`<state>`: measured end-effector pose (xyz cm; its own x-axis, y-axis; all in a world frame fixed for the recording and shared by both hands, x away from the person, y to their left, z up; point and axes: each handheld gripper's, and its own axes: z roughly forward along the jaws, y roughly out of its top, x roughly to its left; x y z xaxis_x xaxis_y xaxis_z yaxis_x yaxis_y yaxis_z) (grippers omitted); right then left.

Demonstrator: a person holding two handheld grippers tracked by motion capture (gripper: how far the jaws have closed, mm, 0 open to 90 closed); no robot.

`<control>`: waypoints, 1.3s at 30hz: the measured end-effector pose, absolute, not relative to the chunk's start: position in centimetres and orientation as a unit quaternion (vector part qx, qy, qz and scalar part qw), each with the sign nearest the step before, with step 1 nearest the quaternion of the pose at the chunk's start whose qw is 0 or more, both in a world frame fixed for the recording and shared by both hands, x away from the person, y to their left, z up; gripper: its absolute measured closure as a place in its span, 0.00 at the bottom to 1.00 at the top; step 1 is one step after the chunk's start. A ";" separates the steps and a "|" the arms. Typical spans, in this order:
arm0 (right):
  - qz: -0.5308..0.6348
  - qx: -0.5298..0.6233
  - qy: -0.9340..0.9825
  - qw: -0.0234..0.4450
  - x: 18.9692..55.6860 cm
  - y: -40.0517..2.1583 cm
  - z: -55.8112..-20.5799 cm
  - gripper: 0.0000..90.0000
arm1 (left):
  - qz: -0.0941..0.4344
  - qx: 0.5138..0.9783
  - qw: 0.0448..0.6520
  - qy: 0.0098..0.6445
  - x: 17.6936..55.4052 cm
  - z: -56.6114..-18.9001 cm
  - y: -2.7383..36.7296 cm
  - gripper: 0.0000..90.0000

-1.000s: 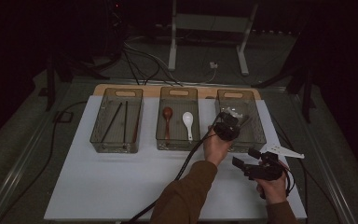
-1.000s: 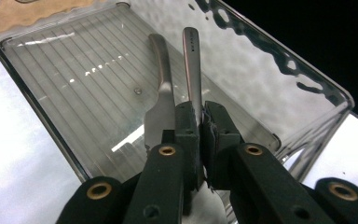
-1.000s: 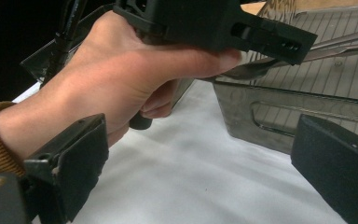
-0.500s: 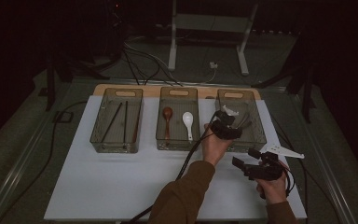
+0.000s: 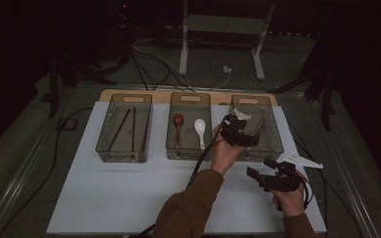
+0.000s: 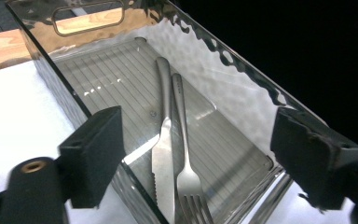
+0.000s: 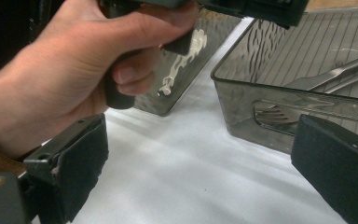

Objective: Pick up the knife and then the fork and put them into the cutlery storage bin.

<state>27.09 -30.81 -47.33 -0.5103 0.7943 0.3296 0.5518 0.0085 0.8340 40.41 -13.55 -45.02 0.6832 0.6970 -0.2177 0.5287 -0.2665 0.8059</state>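
Two hands low on the white bench. Left hand raised, arm in a brown sleeve, holding the left gripper over the near left corner of the right bin. Jaws spread wide, pinching nothing. Right hand near the bench's front edge, holding the right gripper flat and low, pointed toward the left hand. Jaws spread wide too, with nothing between.

Three clear bins in a row. Two dark sticks in the left bin. Brown spoon and white spoon side by side in the middle bin. Knife and fork lying touching in the right bin.
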 end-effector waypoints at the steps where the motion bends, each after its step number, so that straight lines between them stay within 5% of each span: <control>1: 0.515 0.481 0.700 0.118 27.1 -30.8 -47.3 0.05 | 0.092 0.789 0.467 0.387 40.3 -44.9 -13.4 0.19; 12: 0.514 0.478 0.702 0.121 27.1 -30.7 -47.4 0.04 | 0.093 0.788 0.474 0.381 39.9 -44.1 -11.9 0.01; 39: 0.509 0.476 0.703 0.143 27.0 -30.6 -47.4 0.00 | 0.134 0.783 0.483 0.368 37.0 -41.6 -4.5 0.01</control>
